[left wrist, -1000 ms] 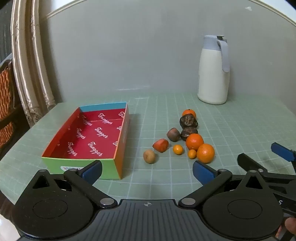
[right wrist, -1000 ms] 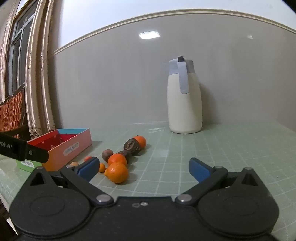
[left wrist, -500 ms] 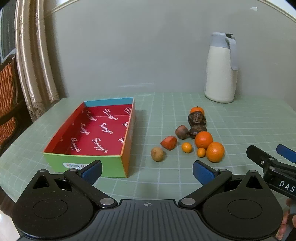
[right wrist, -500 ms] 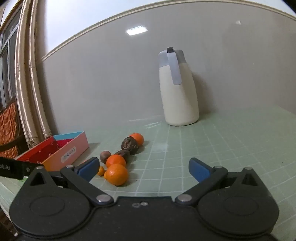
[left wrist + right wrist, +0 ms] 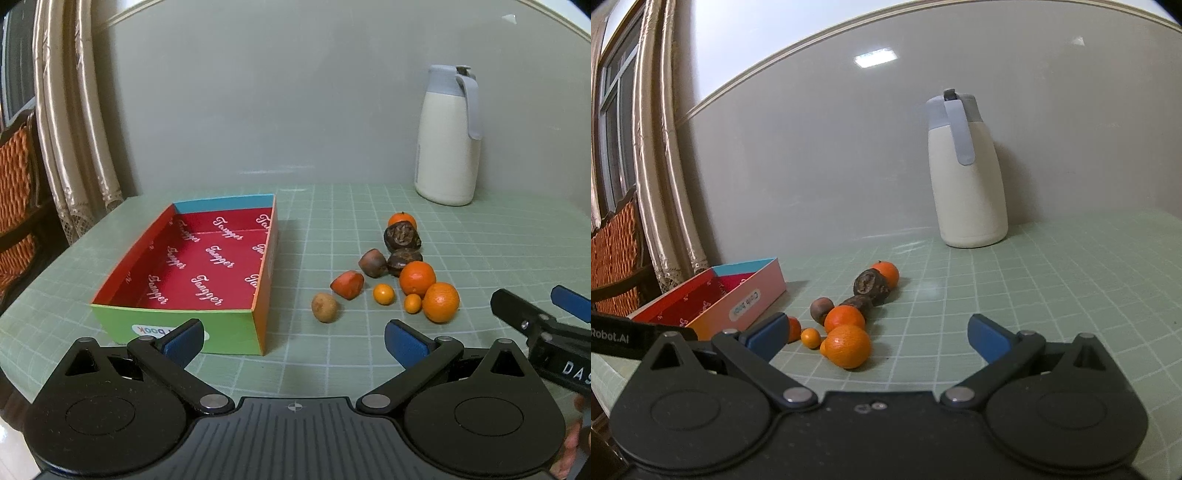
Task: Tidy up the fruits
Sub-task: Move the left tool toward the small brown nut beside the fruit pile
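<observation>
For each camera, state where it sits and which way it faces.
Left wrist: on the left hand-held gripper, above the table's near edge, facing the box and fruit pile; the right hand-held gripper shows at right.
Right wrist: on the right hand-held gripper, low, facing the nearest orange and jug.
Shared: box, fruit, jug.

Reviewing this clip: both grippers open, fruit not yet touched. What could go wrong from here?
1. The nearest orange touches a small kumquat and sits close to a second orange; closing the right gripper on it may nudge the round neighbours into rolling.
2. The box is light cardboard; a bump from the left gripper may shift it.
</observation>
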The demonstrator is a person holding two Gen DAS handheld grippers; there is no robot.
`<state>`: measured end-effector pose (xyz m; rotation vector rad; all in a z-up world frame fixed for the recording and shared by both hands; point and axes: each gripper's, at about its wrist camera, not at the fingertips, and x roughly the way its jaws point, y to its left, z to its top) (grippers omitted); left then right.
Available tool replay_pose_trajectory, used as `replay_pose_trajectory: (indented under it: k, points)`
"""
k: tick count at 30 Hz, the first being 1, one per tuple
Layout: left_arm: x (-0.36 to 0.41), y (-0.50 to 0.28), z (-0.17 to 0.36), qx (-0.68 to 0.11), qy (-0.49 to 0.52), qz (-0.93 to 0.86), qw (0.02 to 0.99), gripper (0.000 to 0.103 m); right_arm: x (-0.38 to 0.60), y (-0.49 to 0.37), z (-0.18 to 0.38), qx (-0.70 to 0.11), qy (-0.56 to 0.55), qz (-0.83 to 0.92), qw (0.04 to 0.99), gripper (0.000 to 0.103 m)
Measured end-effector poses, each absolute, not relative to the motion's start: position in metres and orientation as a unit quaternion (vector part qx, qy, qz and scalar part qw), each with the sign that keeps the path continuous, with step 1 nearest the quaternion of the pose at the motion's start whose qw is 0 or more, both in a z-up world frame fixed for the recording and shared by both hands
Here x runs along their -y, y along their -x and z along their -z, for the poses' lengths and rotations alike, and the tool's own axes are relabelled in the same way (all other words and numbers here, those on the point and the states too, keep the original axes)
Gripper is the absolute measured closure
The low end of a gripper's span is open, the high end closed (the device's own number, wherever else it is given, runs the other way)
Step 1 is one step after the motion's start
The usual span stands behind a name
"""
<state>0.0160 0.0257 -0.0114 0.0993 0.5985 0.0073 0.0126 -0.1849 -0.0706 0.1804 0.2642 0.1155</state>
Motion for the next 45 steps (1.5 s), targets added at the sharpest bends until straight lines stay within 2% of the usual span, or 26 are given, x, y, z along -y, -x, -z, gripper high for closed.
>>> replay_pose_trajectory:
  k: [19, 45]
  points:
    - [-0.017, -0.019, 0.028, -0.296, -0.087, 0.004, 0.951, 0.000, 0.205, -0.014, 0.071, -0.133, -0.137, -0.033, 0.981, 0.000]
    - [-0.011, -0.022, 0.032, -0.299, -0.095, 0.007, 0.950, 0.000, 0.206, -0.013, 0.068, -0.134, -0.135, -0.035, 0.981, 0.000]
